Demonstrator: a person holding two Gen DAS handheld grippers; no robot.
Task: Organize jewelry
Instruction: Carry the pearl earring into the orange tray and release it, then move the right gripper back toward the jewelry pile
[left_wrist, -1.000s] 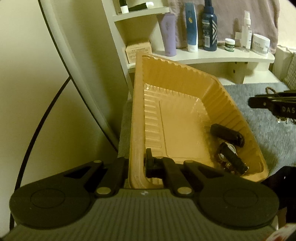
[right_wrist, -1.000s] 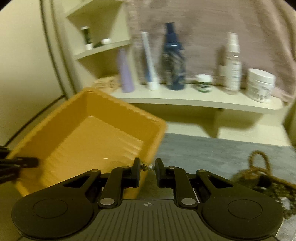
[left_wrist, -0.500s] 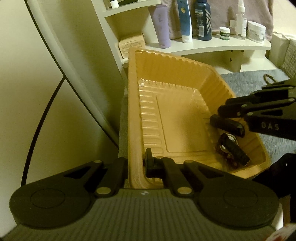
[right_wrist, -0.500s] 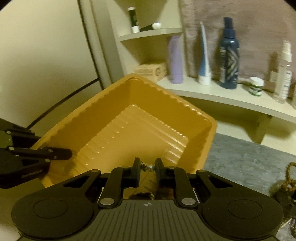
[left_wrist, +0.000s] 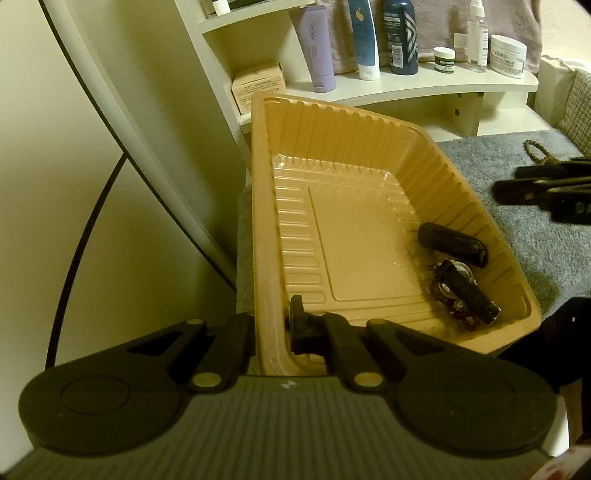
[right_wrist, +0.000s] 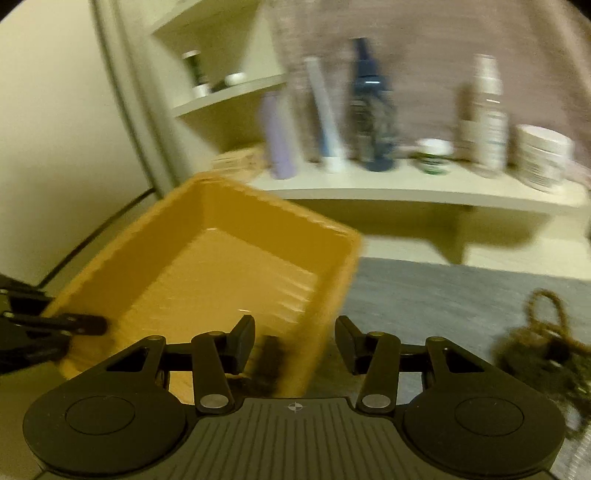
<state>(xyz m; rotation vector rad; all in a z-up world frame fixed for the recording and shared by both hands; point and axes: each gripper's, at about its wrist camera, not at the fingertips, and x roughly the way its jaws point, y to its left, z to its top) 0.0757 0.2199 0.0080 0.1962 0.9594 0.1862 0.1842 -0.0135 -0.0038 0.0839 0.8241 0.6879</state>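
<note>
My left gripper (left_wrist: 273, 325) is shut on the near left rim of an orange ribbed plastic tray (left_wrist: 266, 206), one finger outside the wall and one inside. In the tray's near right corner lie a watch (left_wrist: 458, 284) with a black strap and a small heap of dark beaded jewelry (left_wrist: 461, 314). My right gripper (right_wrist: 294, 341) is open and empty, above the tray's right edge (right_wrist: 332, 295); it also shows in the left wrist view (left_wrist: 543, 190), right of the tray. A brown bead necklace (right_wrist: 546, 332) lies on the grey mat to the right.
A grey mat (left_wrist: 535, 236) covers the surface under the tray. Behind it a cream shelf (left_wrist: 424, 85) holds bottles, tubes and jars. A small carton (left_wrist: 258, 88) stands on a lower shelf. A curved white mirror frame (left_wrist: 122, 122) stands at the left.
My right gripper opened and let a small piece of jewelry go over the tray, then drew back to the right of the tray. My left gripper kept its hold on the tray rim.
</note>
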